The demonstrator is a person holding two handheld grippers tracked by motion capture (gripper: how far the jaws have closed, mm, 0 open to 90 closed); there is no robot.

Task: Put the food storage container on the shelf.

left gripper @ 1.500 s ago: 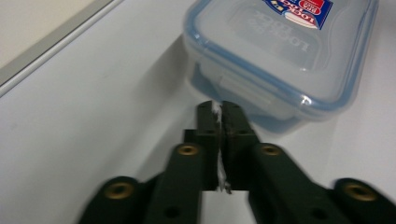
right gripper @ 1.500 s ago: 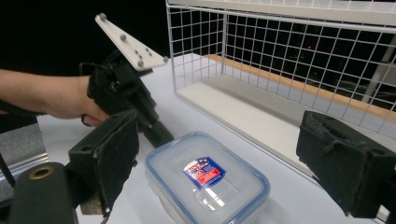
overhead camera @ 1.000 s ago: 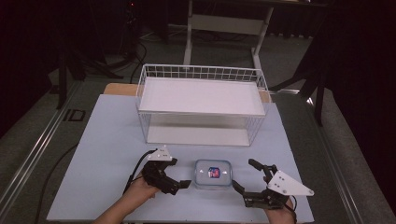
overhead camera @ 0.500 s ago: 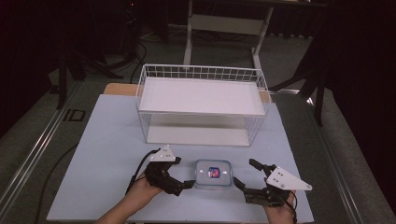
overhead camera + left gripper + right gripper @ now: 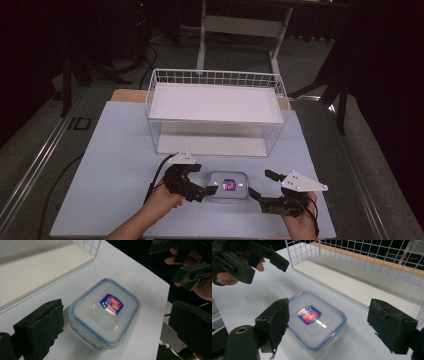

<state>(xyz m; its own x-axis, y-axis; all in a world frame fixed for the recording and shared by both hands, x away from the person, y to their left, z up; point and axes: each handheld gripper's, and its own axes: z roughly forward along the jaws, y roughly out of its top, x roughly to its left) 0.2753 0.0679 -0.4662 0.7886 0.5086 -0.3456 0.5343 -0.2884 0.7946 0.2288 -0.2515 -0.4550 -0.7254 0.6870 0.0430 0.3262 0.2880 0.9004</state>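
In the high view, a small clear container (image 5: 228,186) with a blue-rimmed lid sits on the pale table (image 5: 110,150), just in front of a white wire basket (image 5: 216,112). The left hand-held gripper (image 5: 202,190) and right hand-held gripper (image 5: 260,197) flank it, both spread wide and grasping nothing.

In the left gripper view, the container (image 5: 105,313) is a rounded square of smooth, glossy plastic with a red-and-blue label; the worn black pads (image 5: 47,327) look soft and frayed. The slick walls could slip if only one side is pinched.

In the right gripper view, the jaws straddle the container (image 5: 315,321) without touching it. Closing off-centre would likely skid it across the smooth table toward the basket's thin wire wall (image 5: 372,255).
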